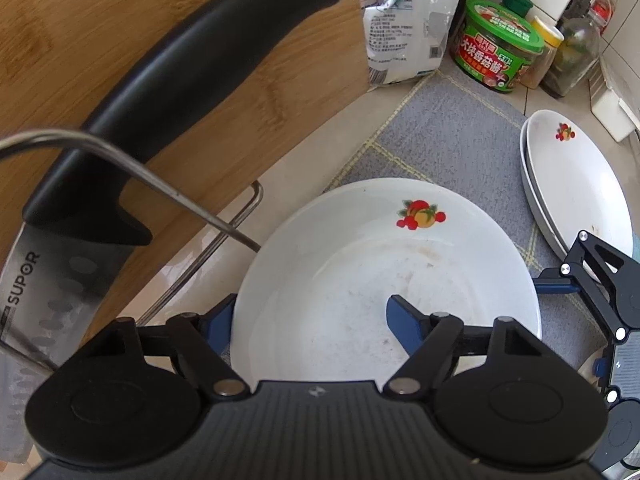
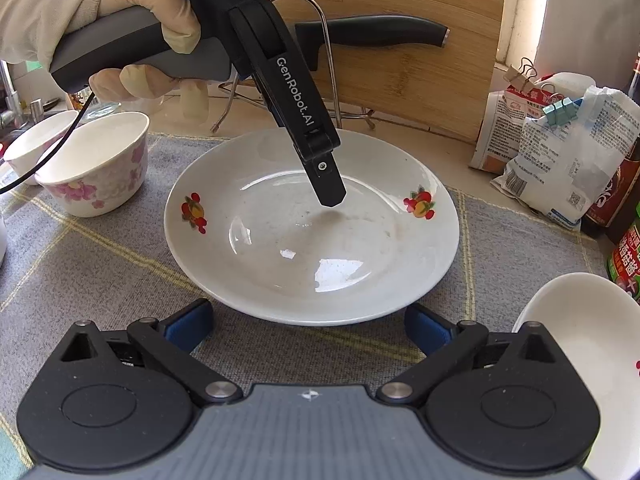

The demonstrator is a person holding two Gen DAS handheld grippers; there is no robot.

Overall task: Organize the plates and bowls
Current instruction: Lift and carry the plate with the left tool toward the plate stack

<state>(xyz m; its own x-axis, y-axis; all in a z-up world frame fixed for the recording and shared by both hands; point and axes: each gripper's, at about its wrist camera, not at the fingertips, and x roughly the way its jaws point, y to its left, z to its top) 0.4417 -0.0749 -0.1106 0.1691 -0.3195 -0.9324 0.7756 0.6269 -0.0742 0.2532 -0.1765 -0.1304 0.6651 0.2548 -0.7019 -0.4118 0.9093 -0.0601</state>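
- Left claw (image 1: 308, 316) astride the rim of the white plate (image 1: 360, 272) on the grey mat (image 1: 448, 140), one blue finger outside the rim, the other over the plate's inside; released, pads not seen pressing.
- Right claw (image 2: 308, 326) spread wide and empty, just short of the plate's near rim.
- Tight along the bench's back edge: wooden board (image 1: 100, 40), wire rack (image 1: 168, 184) and knife (image 1: 168, 92) close behind the plate.
- Open mat between plate and stacked plates (image 1: 576, 184) toward the right edge.
- Only in the right wrist view: gloved hand (image 2: 100, 20), flowered bowl (image 2: 96, 168) and second bowl (image 2: 36, 140) toward the left edge.
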